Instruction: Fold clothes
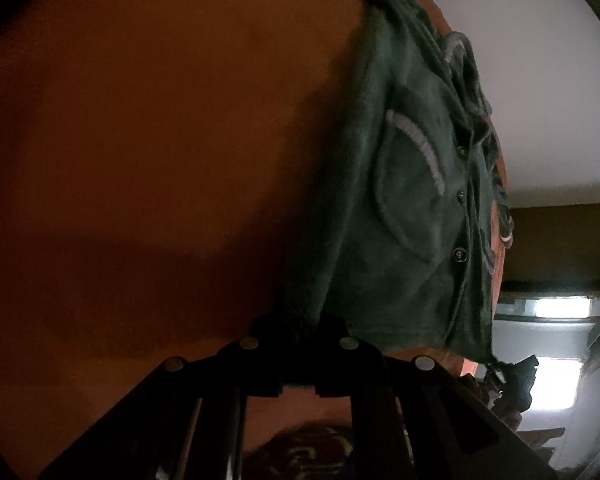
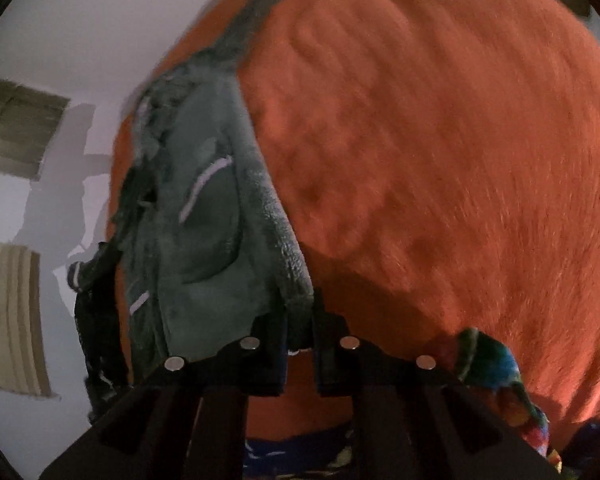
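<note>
The left hand-held gripper (image 1: 298, 330) is clamped on an edge of the green garment (image 1: 412, 208). The right hand-held gripper (image 2: 299, 326) pinches another edge of the garment (image 2: 212, 240). The cloth hangs stretched over the orange blanket (image 2: 440, 160), pocket and buttons (image 1: 459, 255) showing.

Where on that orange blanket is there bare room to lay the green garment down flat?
The orange blanket lies bare across the wide stretch beside the green garment, on the side away from the white wall. It gets crowded near the colourful cloth at the blanket's near edge. Both the left gripper and right gripper are shut on the garment's edge.
</note>
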Tool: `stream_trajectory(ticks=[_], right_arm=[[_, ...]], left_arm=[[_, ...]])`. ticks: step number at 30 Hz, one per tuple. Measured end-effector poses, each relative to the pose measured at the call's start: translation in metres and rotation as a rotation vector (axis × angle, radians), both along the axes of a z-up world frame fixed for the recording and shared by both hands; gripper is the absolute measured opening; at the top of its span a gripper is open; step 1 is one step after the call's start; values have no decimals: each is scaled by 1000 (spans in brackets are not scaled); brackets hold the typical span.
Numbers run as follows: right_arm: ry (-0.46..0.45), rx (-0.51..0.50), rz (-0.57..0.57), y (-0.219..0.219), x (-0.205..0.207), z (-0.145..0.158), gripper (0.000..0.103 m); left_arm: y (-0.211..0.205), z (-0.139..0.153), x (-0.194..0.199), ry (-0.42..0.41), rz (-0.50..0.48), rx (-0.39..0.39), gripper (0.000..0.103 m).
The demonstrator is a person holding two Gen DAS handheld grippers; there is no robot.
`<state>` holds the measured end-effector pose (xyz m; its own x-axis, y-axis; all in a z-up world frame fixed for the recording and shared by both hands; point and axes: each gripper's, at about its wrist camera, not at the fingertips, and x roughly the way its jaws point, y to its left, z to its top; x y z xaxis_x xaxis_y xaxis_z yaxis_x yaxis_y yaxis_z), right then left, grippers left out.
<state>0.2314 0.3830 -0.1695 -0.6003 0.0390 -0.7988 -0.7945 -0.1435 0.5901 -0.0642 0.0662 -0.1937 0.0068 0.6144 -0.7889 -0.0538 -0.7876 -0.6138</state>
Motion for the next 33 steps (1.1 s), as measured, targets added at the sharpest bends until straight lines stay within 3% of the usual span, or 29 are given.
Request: stream_trajectory(ticks=[3,5,9,12,16,19,21,24,26,27,29,31,33], right_arm=[[-11,31,25,-5,-6,6,8],[-12,91,53,-9,-12,20,8],[-98,88,94,-11,-20,1,8],[-143,84,105,-13,-20,-11,8],[-108,121,104,-20,-15,10,8],[-129,118,117,-23,-16,4,8],[-164,112,146,-23,-22,-7,8],[-217,106,198,-24,-31,-20,16],[-264,147,243,-26,-34,-8,25],[-284,191,244,-27,-34,2,43],[-299,311,206,-31,-29,28,60],[-255,411,182,-36,-29,55,61],[-161,421,239,-43,-49,67,61]], left_arm=[[6,30,5,87,-21,47,9],[11,37,7,149,-81,-15,9],[7,3,1,70,-39,-64,10],[3,12,4,108,-27,-50,10],[2,23,6,133,-29,-32,10],[15,8,7,133,-40,-85,10],[4,2,10,106,-25,-74,10],[-4,9,9,94,-21,-74,23],[-9,29,8,131,-28,-136,42],[-11,40,10,173,-33,-161,48],[-6,73,20,316,-73,-220,52],[6,99,33,426,-176,-239,62],[22,116,43,500,-289,-254,69]])
